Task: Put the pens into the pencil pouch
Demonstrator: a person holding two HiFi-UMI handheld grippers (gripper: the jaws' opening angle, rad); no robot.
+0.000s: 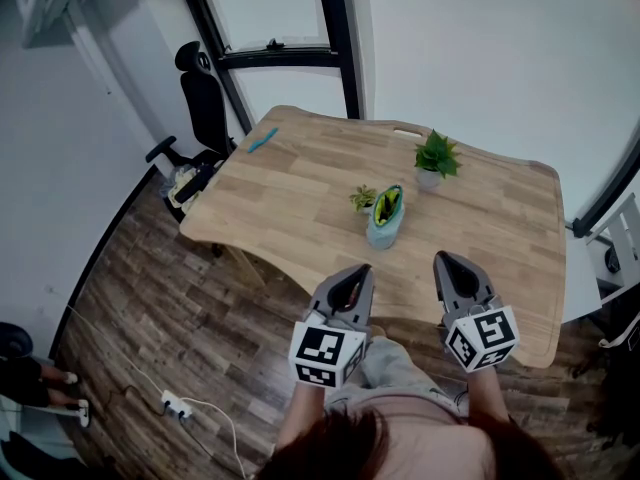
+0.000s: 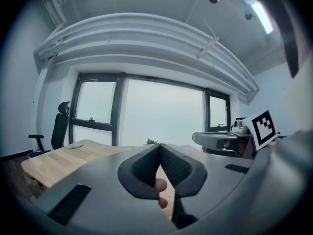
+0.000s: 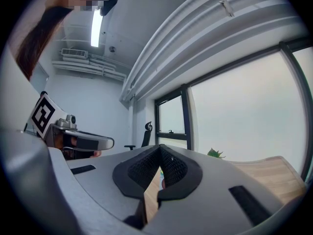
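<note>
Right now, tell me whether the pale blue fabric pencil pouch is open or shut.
Open: the pale blue fabric pencil pouch gapes at its top, with green contents visible inside.

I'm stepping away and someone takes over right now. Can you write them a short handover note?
Left claw: shut, empty, at the near edge of the table.
Right claw: shut, empty, beside it.
Pencil pouch: open, mid-table; green and yellow items already inside, too small to identify.
Blue pen: lying at the table's far left corner, untouched.
Left to do: fetch that pen and put it in the pouch.
</note>
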